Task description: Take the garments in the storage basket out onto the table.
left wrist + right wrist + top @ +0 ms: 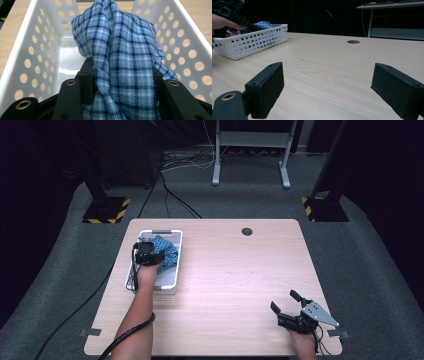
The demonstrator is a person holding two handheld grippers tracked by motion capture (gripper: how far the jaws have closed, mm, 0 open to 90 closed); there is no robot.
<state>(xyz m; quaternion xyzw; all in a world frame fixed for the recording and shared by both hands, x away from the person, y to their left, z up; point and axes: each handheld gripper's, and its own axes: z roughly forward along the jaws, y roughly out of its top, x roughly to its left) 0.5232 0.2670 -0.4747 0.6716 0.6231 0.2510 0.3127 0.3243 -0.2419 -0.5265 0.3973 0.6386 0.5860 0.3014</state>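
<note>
A white perforated basket stands at the table's left side. A blue plaid cloth rises out of it. My left gripper reaches down into the basket, and in the left gripper view it is shut on a bunched fold of the cloth, with the basket wall around it. My right gripper rests near the front right of the table, open and holding nothing. In the right gripper view its jaws stand wide apart over bare wood, with the basket and cloth far off at the left.
A round cable hole lies near the table's far edge. The wooden tabletop spreads between the two grippers. Stands with yellow-black bases and cables sit on the grey floor beyond the table.
</note>
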